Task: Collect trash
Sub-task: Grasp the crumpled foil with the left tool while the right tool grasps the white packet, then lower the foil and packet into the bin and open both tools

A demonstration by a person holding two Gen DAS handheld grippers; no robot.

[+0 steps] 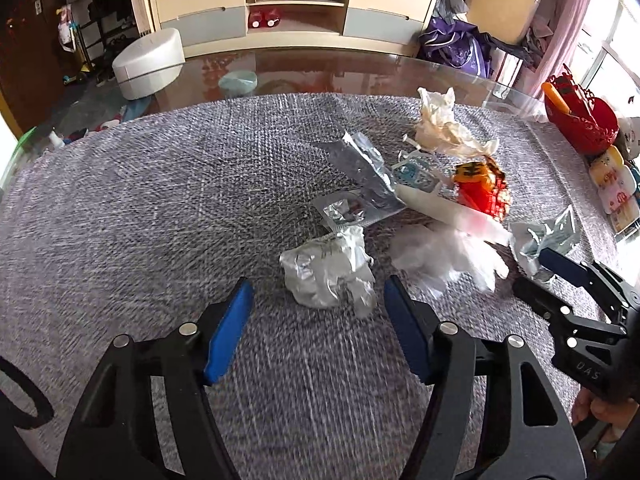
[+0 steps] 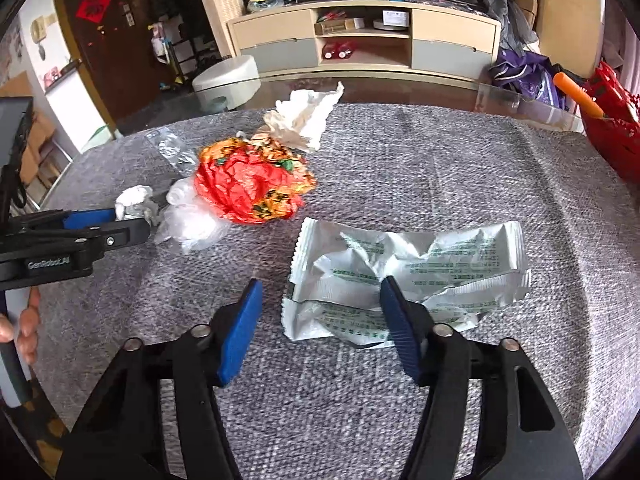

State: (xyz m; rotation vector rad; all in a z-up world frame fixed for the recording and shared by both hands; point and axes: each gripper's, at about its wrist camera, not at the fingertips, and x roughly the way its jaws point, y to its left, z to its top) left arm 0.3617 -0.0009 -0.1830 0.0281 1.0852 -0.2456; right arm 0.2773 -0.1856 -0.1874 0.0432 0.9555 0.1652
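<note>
My left gripper (image 1: 318, 300) is open, its blue pads either side of a crumpled silver-white wrapper (image 1: 328, 270) on the grey cloth (image 1: 160, 200). My right gripper (image 2: 320, 300) is open over a flat white packet with green print (image 2: 408, 272); its right pad lies over the packet. The same packet shows in the left wrist view (image 1: 546, 236) under the right gripper (image 1: 560, 270). An orange-red wrapper (image 2: 250, 184), clear plastic (image 2: 192, 220), a cream tissue (image 2: 308, 118) and silver foil (image 1: 364, 168) lie scattered between.
A red basket (image 1: 580, 118) with an orange-handled tool stands at the table's right edge, beside printed packets (image 1: 614, 186). The glass table rim (image 1: 320, 68) lies beyond the cloth. A cabinet (image 1: 292, 8) and a white round stool (image 1: 148, 62) stand behind.
</note>
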